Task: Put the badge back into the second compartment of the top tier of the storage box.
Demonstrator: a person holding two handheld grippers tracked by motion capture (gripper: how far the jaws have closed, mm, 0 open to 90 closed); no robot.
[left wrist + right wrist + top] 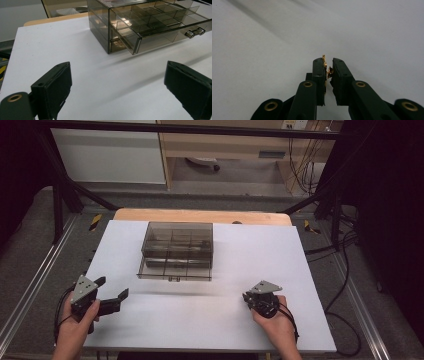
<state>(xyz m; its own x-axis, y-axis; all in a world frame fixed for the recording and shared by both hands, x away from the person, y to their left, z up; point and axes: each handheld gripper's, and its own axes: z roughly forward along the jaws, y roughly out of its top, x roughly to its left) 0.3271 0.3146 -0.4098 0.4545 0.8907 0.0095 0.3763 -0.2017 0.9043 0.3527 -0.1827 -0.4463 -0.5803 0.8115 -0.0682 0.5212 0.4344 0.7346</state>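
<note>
Now right gripper (328, 71) fingers pinch gold scrap (327, 70).

Gold scrap (326, 70) pinched in right gripper (328, 65): mostly hidden between pads, identity undeterminable. Drawer box (140, 27) cut off at top edge; compartment contents unclear through tinted walls.

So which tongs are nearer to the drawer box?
Left, narrowly. The left tongs sit open at the drawer box's front-left; the right tongs, shut on a small gold thing, sit front-right.

Drawer box (177, 251) on table (240, 320), behind both grippers.
</note>
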